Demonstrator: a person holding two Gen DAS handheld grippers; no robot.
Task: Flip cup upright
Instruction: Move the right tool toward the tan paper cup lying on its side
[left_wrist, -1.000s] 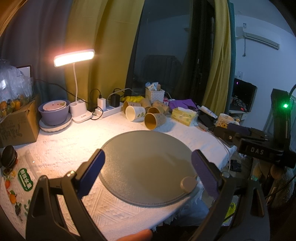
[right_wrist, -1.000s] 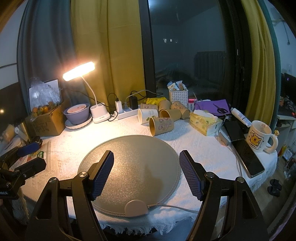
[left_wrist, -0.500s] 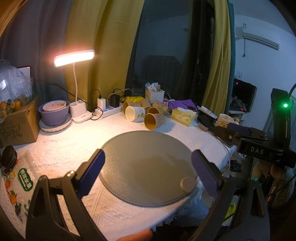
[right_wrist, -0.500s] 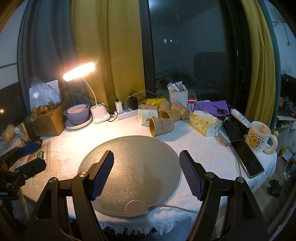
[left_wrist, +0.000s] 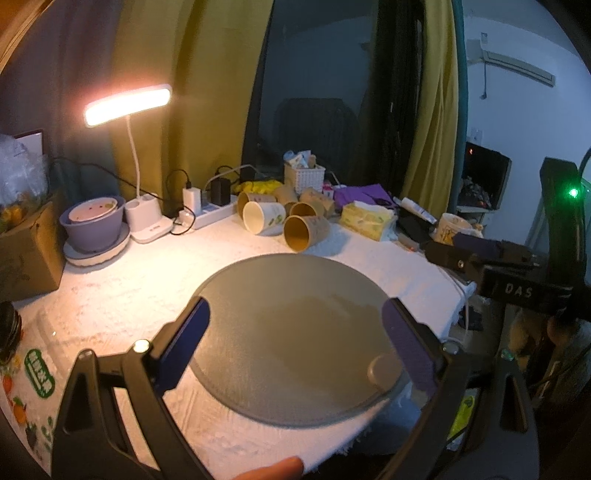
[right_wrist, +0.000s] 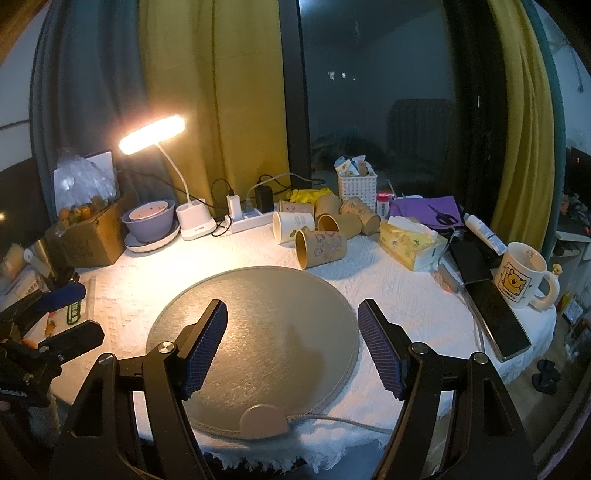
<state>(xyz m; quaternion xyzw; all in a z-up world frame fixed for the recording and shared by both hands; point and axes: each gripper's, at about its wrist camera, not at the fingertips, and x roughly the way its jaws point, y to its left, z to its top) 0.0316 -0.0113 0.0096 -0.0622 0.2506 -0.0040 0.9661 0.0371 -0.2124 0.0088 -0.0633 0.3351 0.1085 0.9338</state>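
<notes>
Several paper cups lie on their sides in a cluster behind a round grey mat (right_wrist: 258, 325). The nearest is a brown printed cup (right_wrist: 320, 248), also in the left wrist view (left_wrist: 306, 232), its mouth facing left. A white cup (right_wrist: 292, 226) lies behind it, also seen in the left wrist view (left_wrist: 263, 217). My right gripper (right_wrist: 291, 338) is open and empty over the mat's near half. My left gripper (left_wrist: 295, 339) is open and empty over the mat (left_wrist: 295, 332). Both are well short of the cups.
A lit desk lamp (right_wrist: 192, 221), a purple bowl (right_wrist: 149, 221) and a cardboard box (right_wrist: 92, 236) stand at left. A power strip (right_wrist: 251, 221) and white basket (right_wrist: 356, 188) are behind the cups. A tissue pack (right_wrist: 412, 243), phones (right_wrist: 495, 317) and mug (right_wrist: 522, 275) are at right.
</notes>
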